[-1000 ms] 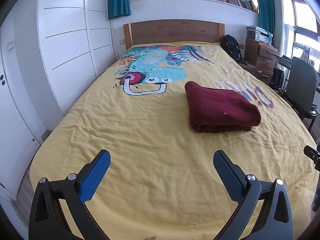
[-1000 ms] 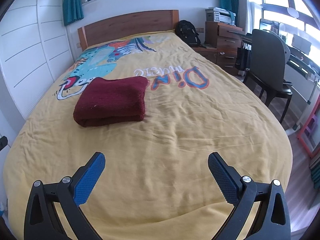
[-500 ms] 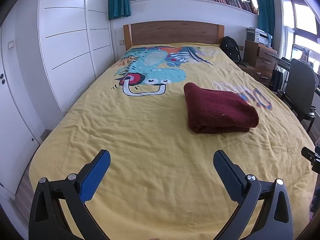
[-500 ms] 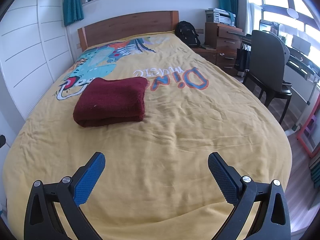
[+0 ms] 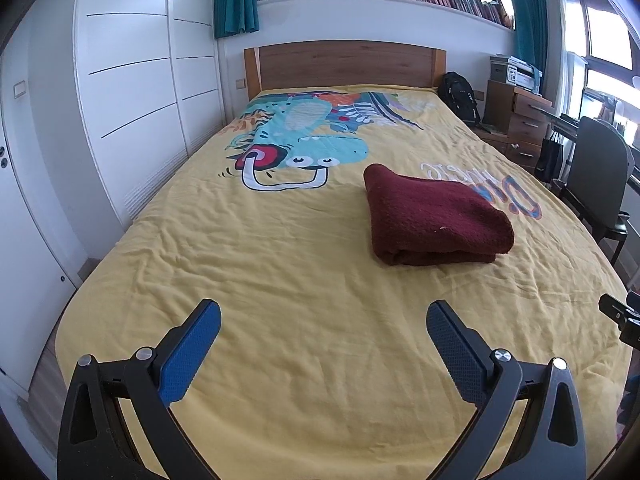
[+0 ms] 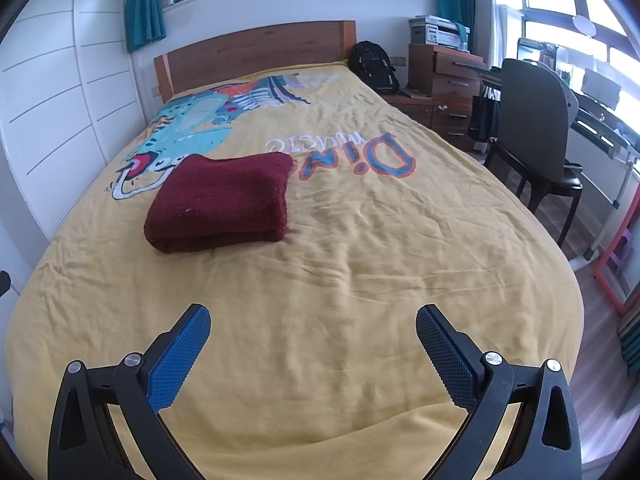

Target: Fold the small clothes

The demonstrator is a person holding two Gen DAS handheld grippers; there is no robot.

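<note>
A dark red garment [image 5: 434,216] lies folded in a thick rectangle on the yellow bedspread [image 5: 280,280], right of the middle in the left wrist view. It also shows in the right wrist view [image 6: 220,200], left of the middle. My left gripper [image 5: 323,316] is open and empty, held above the bed's near end, well short of the garment. My right gripper [image 6: 313,318] is open and empty too, above the near end and to the garment's right.
The bed has a wooden headboard [image 5: 344,64] at the far end. White wardrobes [image 5: 120,92] run along its left side. A black chair [image 6: 536,120], a wooden dresser [image 6: 444,80] and a black backpack [image 6: 374,66] stand to its right.
Both grippers have drifted only slightly; the folded garment sits a little lower and nearer the centre in the views. Nothing was gripped or let go.
</note>
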